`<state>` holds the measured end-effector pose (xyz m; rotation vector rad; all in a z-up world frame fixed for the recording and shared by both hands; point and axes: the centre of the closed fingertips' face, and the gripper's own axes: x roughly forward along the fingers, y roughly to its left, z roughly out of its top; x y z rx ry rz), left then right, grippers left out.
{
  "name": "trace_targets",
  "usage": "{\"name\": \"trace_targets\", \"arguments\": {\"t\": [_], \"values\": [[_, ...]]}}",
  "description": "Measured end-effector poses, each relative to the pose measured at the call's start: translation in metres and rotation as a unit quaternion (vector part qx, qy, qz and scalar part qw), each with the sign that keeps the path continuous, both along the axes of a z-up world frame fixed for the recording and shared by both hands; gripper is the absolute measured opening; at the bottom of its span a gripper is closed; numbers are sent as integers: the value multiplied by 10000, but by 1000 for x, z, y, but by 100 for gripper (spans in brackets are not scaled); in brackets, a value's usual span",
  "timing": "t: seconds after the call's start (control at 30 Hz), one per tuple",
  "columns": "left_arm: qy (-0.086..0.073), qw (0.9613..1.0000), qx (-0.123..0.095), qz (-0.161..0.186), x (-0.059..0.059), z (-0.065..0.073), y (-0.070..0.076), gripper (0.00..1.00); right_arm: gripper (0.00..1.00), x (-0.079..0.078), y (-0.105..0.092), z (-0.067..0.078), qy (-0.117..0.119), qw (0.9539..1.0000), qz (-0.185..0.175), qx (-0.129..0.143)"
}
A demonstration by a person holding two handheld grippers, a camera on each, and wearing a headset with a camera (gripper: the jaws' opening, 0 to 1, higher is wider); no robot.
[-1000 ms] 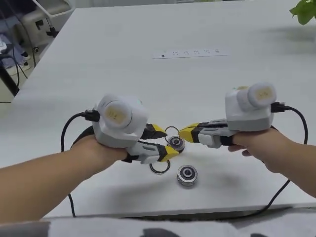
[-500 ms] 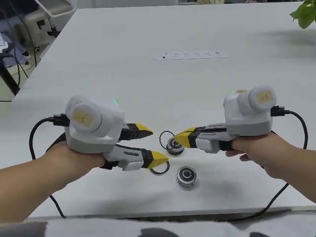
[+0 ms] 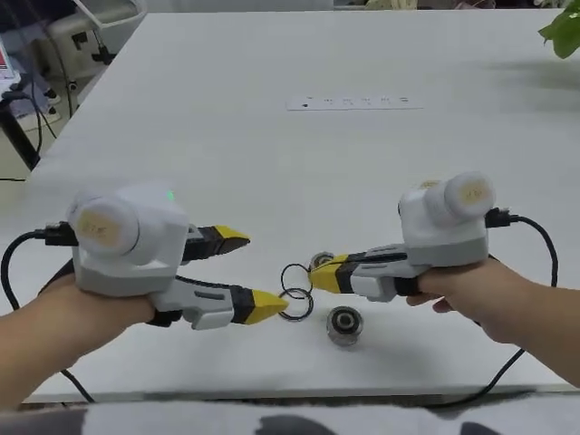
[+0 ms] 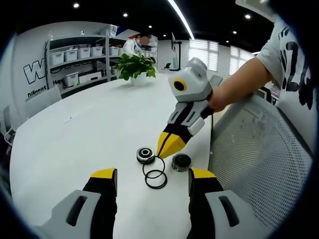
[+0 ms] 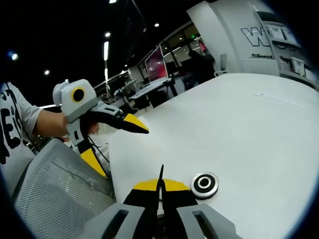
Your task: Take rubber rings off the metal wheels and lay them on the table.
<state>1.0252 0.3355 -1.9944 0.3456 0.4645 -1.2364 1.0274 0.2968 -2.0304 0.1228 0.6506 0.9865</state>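
My right gripper (image 3: 319,275) is shut on a thin black rubber ring (image 3: 294,276), which hangs from its yellow tips just above the table. In the right gripper view the ring (image 5: 160,180) shows edge-on between the shut jaws. A second ring (image 3: 296,307) lies flat on the table below it. One metal wheel (image 3: 344,324) lies near the front edge; another wheel (image 3: 319,261) sits partly hidden behind the right gripper's tips. My left gripper (image 3: 251,272) stands open to the left, apart from the rings, with nothing between its fingers (image 4: 105,177).
The white table (image 3: 272,136) stretches far back, with a white power strip (image 3: 355,103) across its middle. A potted plant (image 3: 562,27) is at the far right corner. Cables trail from both grippers over the front edge. A mesh chair (image 4: 259,149) stands close by.
My left gripper has drawn back to the left, away from the wheel, with its jaws open. The right gripper has stayed shut with the ring and shifted slightly left.
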Motion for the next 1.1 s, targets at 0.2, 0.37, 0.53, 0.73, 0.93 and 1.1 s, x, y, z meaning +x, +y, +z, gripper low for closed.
{"name": "trace_targets", "arguments": {"t": [0.2,0.37,0.53,0.73,0.93,1.1], "values": [[-25,10000,-1,52,-1,0,6,55,0,-6,8,-7,135,9998,140,-38],[-13,9999,-20,104,-1,1,9,55,0,-7,9,-13,234,9996,173,-66],[-5,9999,16,133,-1,-2,12,55,0,-7,6,-24,322,9992,145,-194],[17,9999,46,136,-1,-5,13,55,0,-2,1,-29,278,9991,58,-314],[50,9998,86,152,0,-8,14,55,0,2,-4,-34,152,9987,41,-482],[64,9998,135,134,0,-10,14,55,4,2,-5,-34,52,9984,91,-555]]}}
